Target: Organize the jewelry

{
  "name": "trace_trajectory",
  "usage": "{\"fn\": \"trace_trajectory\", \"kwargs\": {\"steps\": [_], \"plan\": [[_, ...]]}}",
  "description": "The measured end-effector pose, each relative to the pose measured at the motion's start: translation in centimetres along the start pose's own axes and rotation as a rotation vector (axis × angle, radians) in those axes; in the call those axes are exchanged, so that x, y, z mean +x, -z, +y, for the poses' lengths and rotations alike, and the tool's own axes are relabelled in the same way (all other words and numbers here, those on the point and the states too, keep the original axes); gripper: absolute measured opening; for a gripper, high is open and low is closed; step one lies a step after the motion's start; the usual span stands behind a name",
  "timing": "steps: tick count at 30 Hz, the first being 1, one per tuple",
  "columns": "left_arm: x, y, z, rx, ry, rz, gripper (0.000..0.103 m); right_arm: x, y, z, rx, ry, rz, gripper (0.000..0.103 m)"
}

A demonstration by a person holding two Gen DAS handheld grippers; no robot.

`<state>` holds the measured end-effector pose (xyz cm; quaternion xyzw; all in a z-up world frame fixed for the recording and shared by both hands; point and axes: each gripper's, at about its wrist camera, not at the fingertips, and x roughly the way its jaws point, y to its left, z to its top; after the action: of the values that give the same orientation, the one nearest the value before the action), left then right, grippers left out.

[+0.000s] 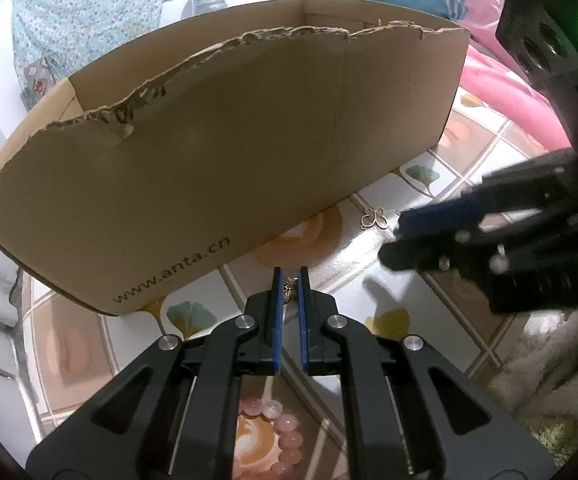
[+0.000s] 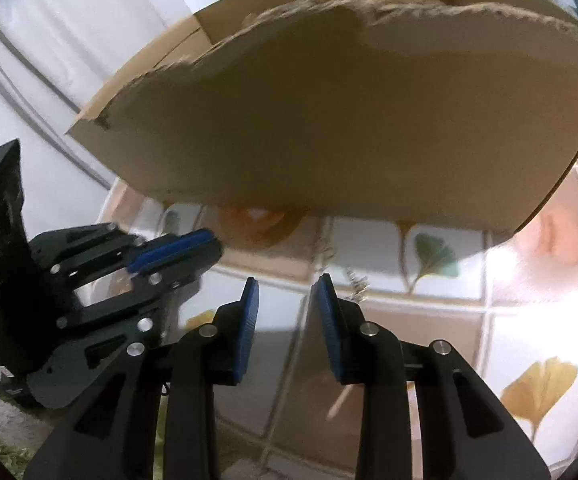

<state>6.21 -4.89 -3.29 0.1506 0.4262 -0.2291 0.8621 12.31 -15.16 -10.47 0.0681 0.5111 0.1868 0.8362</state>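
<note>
1. Jewelry is scattered on a patterned cloth [image 1: 429,272] in front of a torn cardboard box [image 1: 249,152]: a small bronze charm [image 1: 289,290], a clover-shaped pendant [image 1: 374,216] and a pink bead bracelet [image 1: 285,436].
2. The left gripper [image 1: 290,280] is closed on the bronze charm, pinching it between the blue pads just before the box's front wall.
3. The right gripper [image 2: 287,292] stands part-open with nothing between its pads; a small metal piece [image 2: 357,284] lies just beyond its right fingertip, too blurred to name.
4. To do this step well, the left hand likely needs to lift the charm clear over the ragged rim before releasing, keeping its pinch firm.
5. The charm's long axis seems to run along the fingers, toward the box; its facing cannot be told.
</note>
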Motion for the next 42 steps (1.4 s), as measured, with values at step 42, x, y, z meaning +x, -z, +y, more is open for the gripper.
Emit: {"fn": "trace_trajectory", "kwargs": {"steps": [42], "plan": [[-0.2, 0.3, -0.1, -0.032, 0.008, -0.018, 0.005, -1.0, -0.1, 2.8, -0.130, 0.206, -0.108, 0.020]]}}
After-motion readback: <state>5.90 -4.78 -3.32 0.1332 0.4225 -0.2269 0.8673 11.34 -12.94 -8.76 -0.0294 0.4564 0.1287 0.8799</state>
